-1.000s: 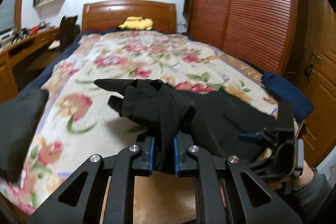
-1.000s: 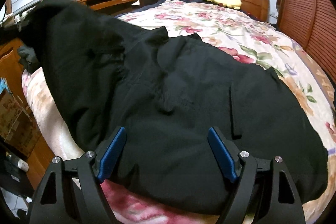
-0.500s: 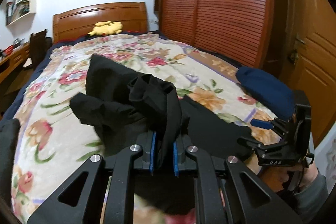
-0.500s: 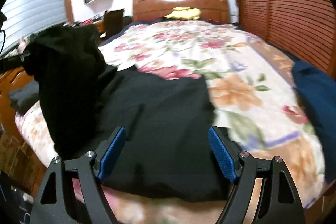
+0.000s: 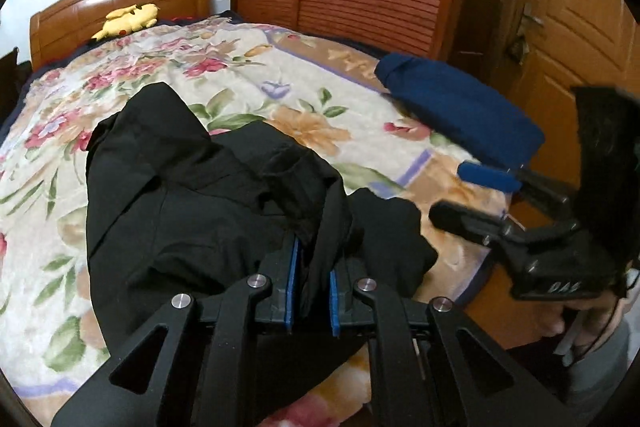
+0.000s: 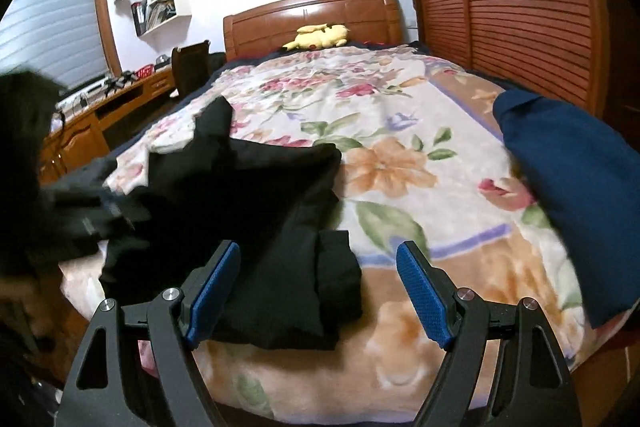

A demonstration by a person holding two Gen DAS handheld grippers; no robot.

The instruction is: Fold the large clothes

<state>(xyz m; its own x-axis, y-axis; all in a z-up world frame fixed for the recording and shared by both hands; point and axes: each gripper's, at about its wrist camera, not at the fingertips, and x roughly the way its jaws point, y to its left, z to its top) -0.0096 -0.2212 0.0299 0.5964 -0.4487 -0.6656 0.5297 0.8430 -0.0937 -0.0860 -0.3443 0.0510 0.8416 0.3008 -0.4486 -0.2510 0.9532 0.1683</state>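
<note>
One black garment (image 5: 192, 211) pinched in left claw (image 5: 311, 301), right claw (image 6: 320, 291) agape, empty

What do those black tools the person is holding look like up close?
Each tool is black, with two angular fingers with triangular cut-outs, silver pivot bolts and textured blue pads. The right tool carries small pale lettering on its body. The person wears a grey sleeve.
</note>
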